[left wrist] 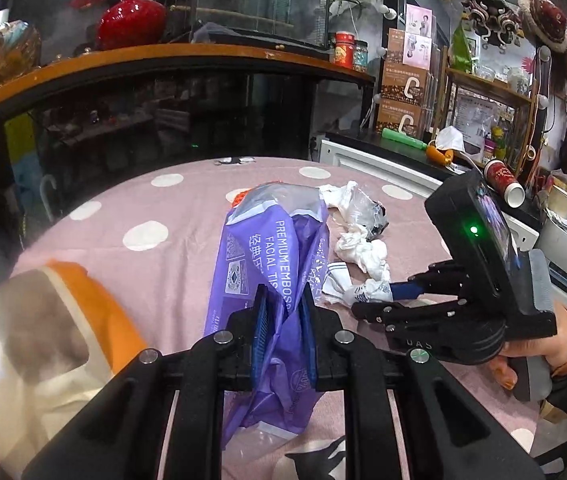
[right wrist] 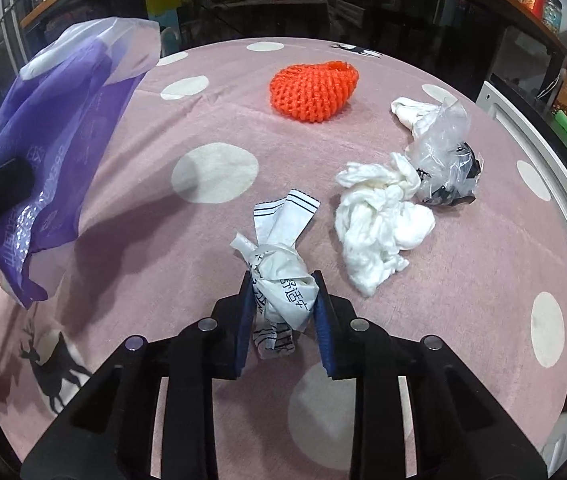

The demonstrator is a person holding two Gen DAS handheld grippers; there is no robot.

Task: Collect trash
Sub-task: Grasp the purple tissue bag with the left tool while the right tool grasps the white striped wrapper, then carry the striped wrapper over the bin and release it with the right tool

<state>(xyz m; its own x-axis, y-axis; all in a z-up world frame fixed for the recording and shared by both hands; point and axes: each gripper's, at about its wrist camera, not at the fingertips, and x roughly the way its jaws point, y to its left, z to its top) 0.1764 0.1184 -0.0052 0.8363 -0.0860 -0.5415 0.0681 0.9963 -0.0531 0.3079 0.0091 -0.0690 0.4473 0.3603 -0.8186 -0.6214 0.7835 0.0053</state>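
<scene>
Holding the purple tissue wrapper (left wrist: pixel 267 272) clamped in the left gripper (left wrist: pixel 285 300) as a collection bag, lifted at far left, while the right gripper (right wrist: pixel 283 298) pinches the white printed wrapper (right wrist: pixel 279 276) on the pink tablecloth (right wrist: pixel 211 120), presumably to bag it.

purple tissue wrapper (left wrist: pixel 271 264), orange net (right wrist: pixel 313 90), pink white-dotted tablecloth (right wrist: pixel 211 120)
</scene>
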